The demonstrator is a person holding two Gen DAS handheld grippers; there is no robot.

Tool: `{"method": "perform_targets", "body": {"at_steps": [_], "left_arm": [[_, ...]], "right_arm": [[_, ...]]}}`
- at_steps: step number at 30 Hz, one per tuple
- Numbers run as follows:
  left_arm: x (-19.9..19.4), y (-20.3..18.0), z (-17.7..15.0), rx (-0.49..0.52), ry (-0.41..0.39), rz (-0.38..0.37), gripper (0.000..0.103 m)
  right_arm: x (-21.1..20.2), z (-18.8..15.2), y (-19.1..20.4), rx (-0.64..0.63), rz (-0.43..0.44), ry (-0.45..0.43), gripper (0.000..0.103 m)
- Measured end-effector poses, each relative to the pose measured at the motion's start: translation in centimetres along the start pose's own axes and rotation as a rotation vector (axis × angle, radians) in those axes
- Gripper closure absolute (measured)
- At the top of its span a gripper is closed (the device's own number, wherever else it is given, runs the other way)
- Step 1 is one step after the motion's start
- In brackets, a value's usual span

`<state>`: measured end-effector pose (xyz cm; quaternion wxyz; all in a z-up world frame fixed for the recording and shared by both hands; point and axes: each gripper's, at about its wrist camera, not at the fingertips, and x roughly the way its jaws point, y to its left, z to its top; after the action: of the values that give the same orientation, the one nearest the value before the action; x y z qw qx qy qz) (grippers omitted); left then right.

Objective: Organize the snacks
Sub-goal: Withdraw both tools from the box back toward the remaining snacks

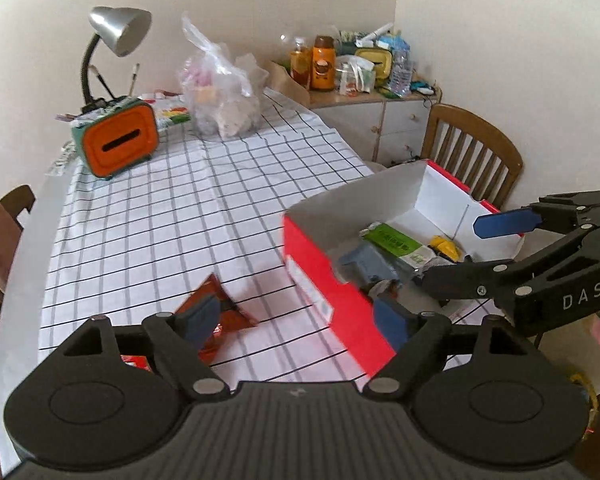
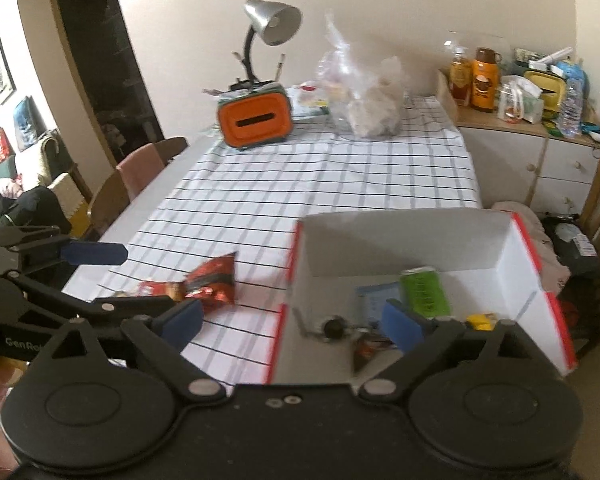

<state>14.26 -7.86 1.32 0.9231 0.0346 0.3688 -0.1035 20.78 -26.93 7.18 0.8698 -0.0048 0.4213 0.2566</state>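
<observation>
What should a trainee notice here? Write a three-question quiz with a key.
1. True or false: the red snack bag lies inside the box.
2. Which snack in the box is green: A) the packet near the back wall, B) the small one by the right wall?
3. Fill in: the lamp stands behind the orange ____.

Key:
1. False. It lies on the tablecloth, left of the box.
2. A. The small one is yellow.
3. Container. Both the left hand-held gripper and the right hand-held gripper are open and hold nothing.
</observation>
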Motion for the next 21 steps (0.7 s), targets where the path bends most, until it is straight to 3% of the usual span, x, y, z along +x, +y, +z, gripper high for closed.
{"method": "perform_targets", "body": {"at_steps": [6, 13, 21], "left_arm": [[-1.9, 3.3, -2.0, 0.008, -0.033, 0.006, 0.016], [-3.3, 8.2, -4.5, -0.058, -0.029, 0.009, 0.016], [-3.0, 13.1, -7.4, -0.092, -0.012, 0.088, 0.016]], "right_arm": [[1.2, -0.1, 3.7, -0.021, 0.021, 0.004, 0.001], [3.7, 0.2, 7.2, -0.052, 0.018, 0.032, 0.001], [7.9, 1.0, 10.0, -0.094, -0.012, 0.074, 0.001]]}}
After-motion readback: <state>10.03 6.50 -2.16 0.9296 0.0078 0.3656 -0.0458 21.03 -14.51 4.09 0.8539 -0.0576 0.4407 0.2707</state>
